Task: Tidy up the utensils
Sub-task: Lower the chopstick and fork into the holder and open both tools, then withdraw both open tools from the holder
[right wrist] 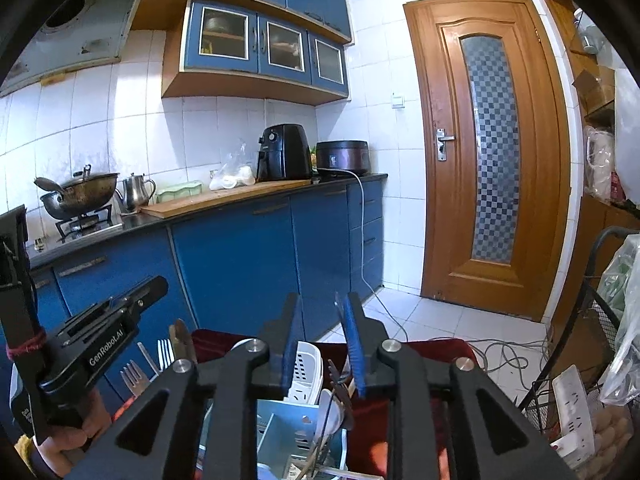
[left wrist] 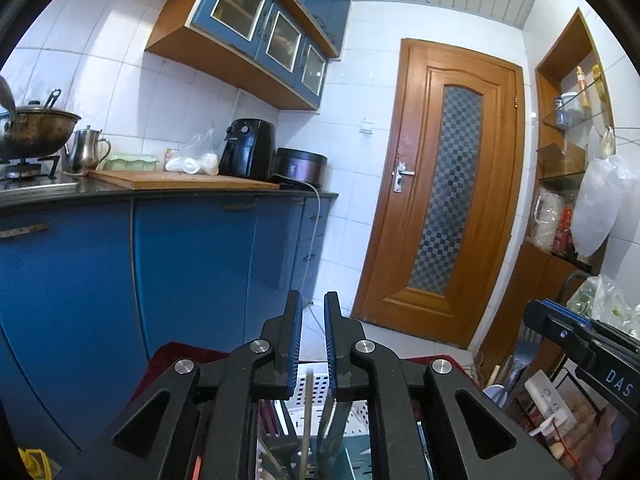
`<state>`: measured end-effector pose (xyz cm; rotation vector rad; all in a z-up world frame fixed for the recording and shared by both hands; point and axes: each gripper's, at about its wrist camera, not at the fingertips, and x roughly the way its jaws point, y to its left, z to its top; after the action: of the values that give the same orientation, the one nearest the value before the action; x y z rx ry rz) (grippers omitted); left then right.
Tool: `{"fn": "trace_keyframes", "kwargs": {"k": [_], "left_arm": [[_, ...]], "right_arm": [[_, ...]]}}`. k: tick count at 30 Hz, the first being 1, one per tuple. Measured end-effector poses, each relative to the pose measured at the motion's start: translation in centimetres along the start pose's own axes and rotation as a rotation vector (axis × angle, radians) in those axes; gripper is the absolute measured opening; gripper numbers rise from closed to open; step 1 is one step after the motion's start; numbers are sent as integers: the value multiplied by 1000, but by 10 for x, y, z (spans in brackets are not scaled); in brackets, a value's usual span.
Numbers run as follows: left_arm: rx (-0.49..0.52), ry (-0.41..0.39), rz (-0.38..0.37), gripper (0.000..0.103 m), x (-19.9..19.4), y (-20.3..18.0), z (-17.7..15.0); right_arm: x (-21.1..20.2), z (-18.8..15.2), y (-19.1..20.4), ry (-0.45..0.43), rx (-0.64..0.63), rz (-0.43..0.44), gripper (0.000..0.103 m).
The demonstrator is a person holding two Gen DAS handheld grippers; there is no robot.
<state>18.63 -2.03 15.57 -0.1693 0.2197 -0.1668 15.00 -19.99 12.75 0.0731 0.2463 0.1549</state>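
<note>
My left gripper [left wrist: 313, 304] is held up, its jaws a narrow gap apart with nothing between them. Below it stand a white perforated basket [left wrist: 320, 388] and upright utensils, one a wooden stick [left wrist: 308, 412]. My right gripper [right wrist: 320, 308] is open and empty above a white basket [right wrist: 306, 364] and a grey holder [right wrist: 288, 420] with utensils standing in it. In the right wrist view the left gripper [right wrist: 148, 292] shows at the left, with forks [right wrist: 164, 354] standing beside it. In the left wrist view the right gripper [left wrist: 560, 316] shows at the right edge.
Blue base cabinets [right wrist: 240, 264] carry a counter with a chopping board [right wrist: 224, 200], air fryer [right wrist: 284, 158], rice cooker [right wrist: 342, 158], kettle and wok. A wooden door [right wrist: 488, 152] is ahead. A white power strip [right wrist: 572, 412], wire rack and bags are at the right. A red cloth [right wrist: 400, 400] lies under the baskets.
</note>
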Motion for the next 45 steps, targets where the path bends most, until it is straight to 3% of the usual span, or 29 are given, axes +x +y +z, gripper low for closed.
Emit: {"fn": "trace_keyframes", "kwargs": {"k": [6,15,20,24,27,30,38,45], "left_arm": [[-4,15,-15,19,-12,-1,7],[-5,59,-18,20,-38,-3,7],[-5,92,-19,20,-53,-2,2],[12,116,-11,21,-65,-4,-5],[21,135,-4,48,-75,-5,-13],[31,145,-7,50,-86,-5,-22],[55,228,11,55,-100,-5,-52],[55,298,49,57,-97,0,-82]], "right_arm": [[-14,3,5,-16,10,22,31],[-36,2,4,-15,47,59,36],[-49,-10,6,19,71,68,37],[-59,-27,8,47,81,74,44],[-63,-40,11,73,87,77,46],[-69,-53,12,88,94,72,53],[-76,-88,12,134,87,64,56],[-78,-118,14,180,88,37,75]]}}
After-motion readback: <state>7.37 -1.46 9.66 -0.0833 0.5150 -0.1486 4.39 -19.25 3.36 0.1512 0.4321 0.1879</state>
